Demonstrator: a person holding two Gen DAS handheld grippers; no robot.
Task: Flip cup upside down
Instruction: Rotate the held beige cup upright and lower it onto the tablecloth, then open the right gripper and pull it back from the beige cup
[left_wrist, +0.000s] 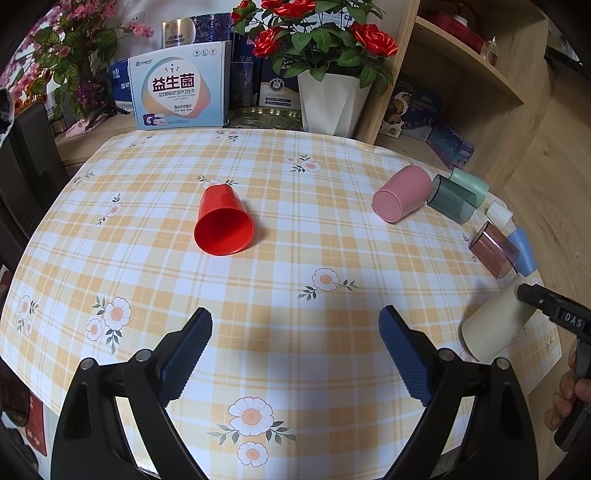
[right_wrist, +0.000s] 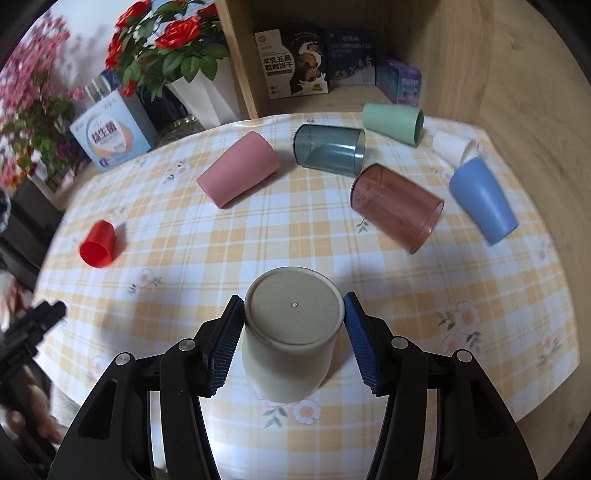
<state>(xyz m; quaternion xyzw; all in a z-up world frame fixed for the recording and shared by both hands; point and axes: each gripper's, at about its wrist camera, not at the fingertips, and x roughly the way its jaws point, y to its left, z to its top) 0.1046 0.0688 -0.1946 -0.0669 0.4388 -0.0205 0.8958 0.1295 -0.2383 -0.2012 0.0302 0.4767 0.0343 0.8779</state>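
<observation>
**Bracketing the cream cup, base toward me**

Holding my right gripper (right_wrist: 293, 314) around the cream cup (right_wrist: 291, 332), I have a ribbed blue pad on each flank, at 9 and 3 o'clock of its flat base. The left pad looks pressed to the wall; the right sits at the rim of the base, and I cannot tell for sure whether it bites yet. The cup itself is at 6 o'clock on the table, its base facing my camera; in the left wrist view it leans, mouth down and outward.

My left gripper (left_wrist: 295, 332) hangs wide and empty above the cloth, with the red cup (left_wrist: 223, 221) lying on its side toward 12 o'clock.

I judge the cream cup light and stiff, a matte plastic or fibre tumbler with a slight taper. That taper could let it slide toward the narrow end, so I would grip on the mid-wall, squarely, and not near the base edge.

The tablecloth (right_wrist: 480, 280) is a glossy yellow plaid with daisies, probably slick under a rim. At 12 to 2 o'clock lie more tumblers on their sides: pink cup (right_wrist: 238, 173), smoky blue cup (right_wrist: 328, 149), green cup (right_wrist: 391, 122), rose clear cup (right_wrist: 397, 206), blue cup (right_wrist: 482, 201). Beyond stand a rose pot (right_wrist: 203, 99) and shelves with boxes.
</observation>
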